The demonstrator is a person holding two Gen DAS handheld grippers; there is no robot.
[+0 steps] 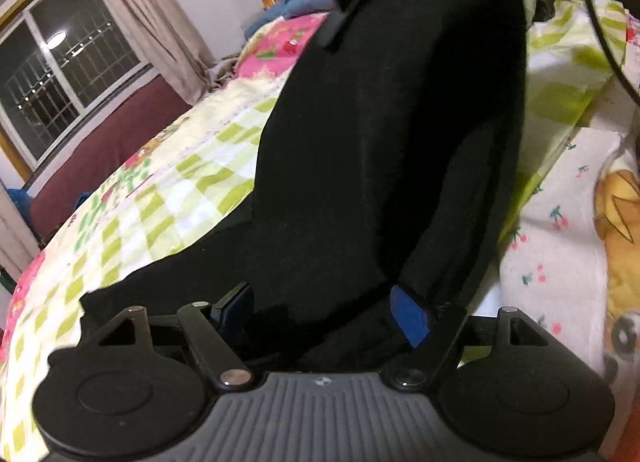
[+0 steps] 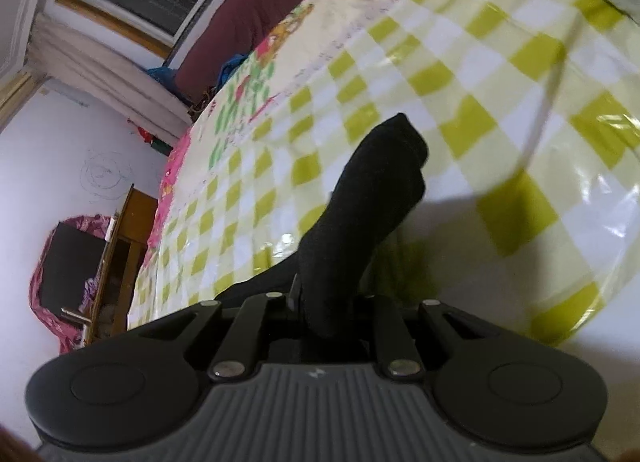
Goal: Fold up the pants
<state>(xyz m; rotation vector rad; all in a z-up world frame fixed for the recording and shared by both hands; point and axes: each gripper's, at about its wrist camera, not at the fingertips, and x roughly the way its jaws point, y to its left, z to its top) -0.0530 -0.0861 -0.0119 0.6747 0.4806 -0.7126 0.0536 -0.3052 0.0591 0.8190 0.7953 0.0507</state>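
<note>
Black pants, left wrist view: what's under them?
Under the black pants lies the green-checked bedspread, visible around their edges. Anything directly beneath the fabric is covered and cannot be seen.

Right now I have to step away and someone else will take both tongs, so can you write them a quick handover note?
Left tongs: jaws spread, black pants fabric lying between the blue pads; no closed grip visible.
Right tongs: shut on a bunched end of the pants, which sticks up above the bedspread.
Things: the pants drape in a tall raised sheet over the green-checked bedspread on the bed, the far part lifted.
Done: the pants are picked up and a fold seems under way.
Left: lay the raised part over, flatten it, finish the folds, release.
</note>
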